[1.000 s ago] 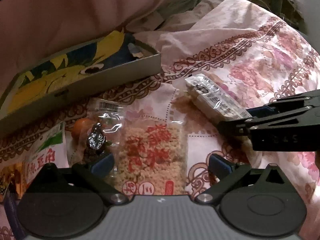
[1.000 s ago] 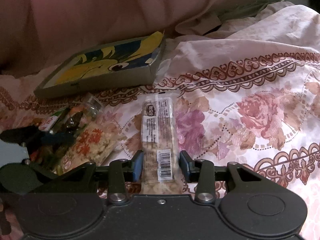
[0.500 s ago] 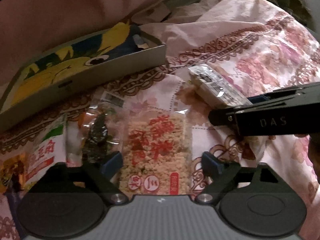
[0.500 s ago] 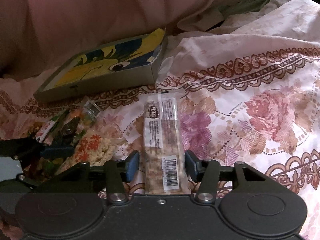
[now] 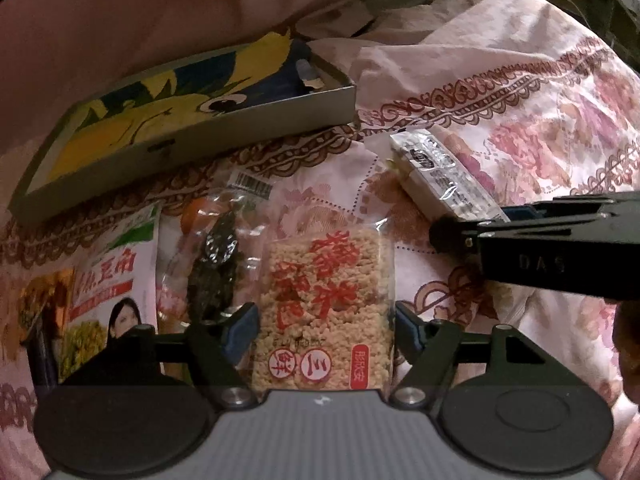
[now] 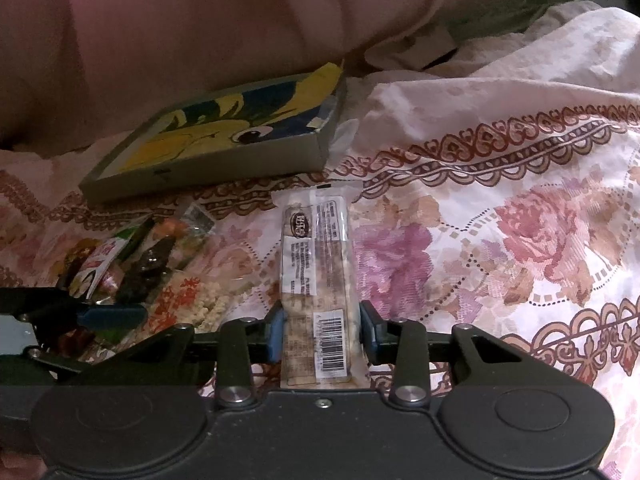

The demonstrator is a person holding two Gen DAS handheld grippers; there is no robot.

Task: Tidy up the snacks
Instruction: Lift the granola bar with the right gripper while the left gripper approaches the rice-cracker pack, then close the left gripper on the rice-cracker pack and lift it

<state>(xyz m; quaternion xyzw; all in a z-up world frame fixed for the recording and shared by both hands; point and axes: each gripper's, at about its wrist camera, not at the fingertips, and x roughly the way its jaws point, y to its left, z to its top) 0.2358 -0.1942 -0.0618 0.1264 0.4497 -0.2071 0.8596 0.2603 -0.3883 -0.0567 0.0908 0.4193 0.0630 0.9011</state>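
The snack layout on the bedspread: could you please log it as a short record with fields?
surface: floral bedspread
box: open cartoon-print box, behind the snacks
left gripper: closing around the puffed-rice packet
right gripper: closing around the long bar packet
other snacks: seaweed packet, green-and-white bag

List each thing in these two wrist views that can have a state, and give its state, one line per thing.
Left gripper: jaws closing around the rice cracker pack, lying flat.
Right gripper: jaws closing, pads at the long bar pack, lying flat.
Cartoon box: lying open, nothing visible inside.
Seaweed snack bag: sealed, flat.
Green-and-white pouch: sealed, flat.
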